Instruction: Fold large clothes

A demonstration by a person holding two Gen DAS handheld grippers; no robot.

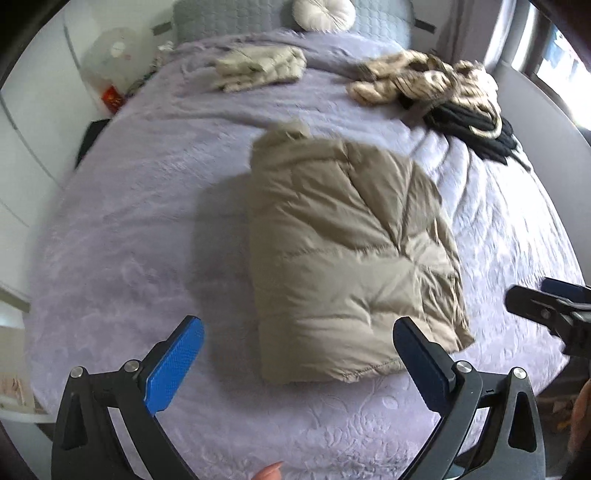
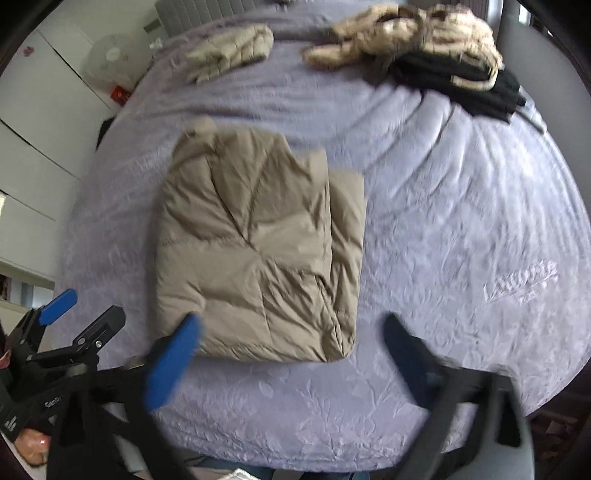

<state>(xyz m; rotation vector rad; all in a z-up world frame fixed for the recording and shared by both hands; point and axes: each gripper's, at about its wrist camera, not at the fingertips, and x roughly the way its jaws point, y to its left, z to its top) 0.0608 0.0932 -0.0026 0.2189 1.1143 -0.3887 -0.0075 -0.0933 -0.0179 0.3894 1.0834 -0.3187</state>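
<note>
A beige puffer jacket [image 1: 347, 251] lies folded into a thick rectangle on the lavender bedspread [image 1: 147, 229]; the right wrist view has the same jacket [image 2: 258, 251] left of centre. My left gripper [image 1: 299, 336] hangs above the jacket's near edge, open, with nothing between its blue pads. My right gripper [image 2: 291, 332] is likewise open and empty above the jacket's near right corner, its fingers blurred. Each gripper shows in the other's view: the right gripper [image 1: 550, 306] at the right edge, the left gripper [image 2: 77, 317] at lower left.
A folded pale quilted garment [image 1: 258, 66] lies at the far side of the bed. A heap of cream and black clothes [image 1: 443, 96] sits at the far right. A round cushion [image 1: 325, 13] and a grey headboard are at the head. White cupboards stand left.
</note>
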